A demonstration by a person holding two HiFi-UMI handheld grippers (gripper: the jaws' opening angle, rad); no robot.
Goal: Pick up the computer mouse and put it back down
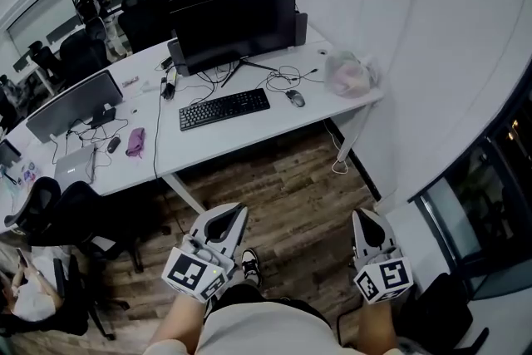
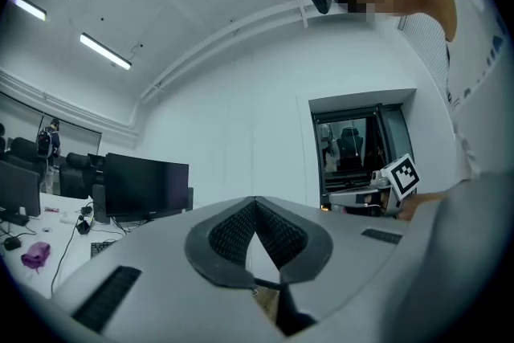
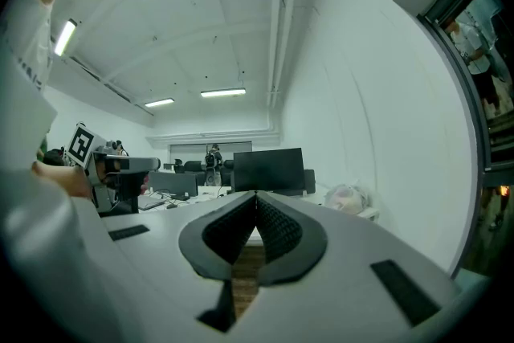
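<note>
Left hand-held gripper [image 1: 241, 209] and right hand-held gripper [image 1: 358, 213], both pressed together, well apart from mouse [image 1: 295, 98].

White desk [image 1: 249, 133] carries a black keyboard [image 1: 224, 108]. Computer mouse [image 1: 295, 98] sits at its three o'clock, monitor [image 1: 233, 29] at twelve, plastic bag [image 1: 349, 75] out at two.

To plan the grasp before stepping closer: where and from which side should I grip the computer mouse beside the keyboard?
Probably across its two long sides, coming from above. The computer mouse lies flat and low, right of the keyboard, with bare desk on both sides; cables lie behind it. The right gripper, now shut, must open first.
</note>
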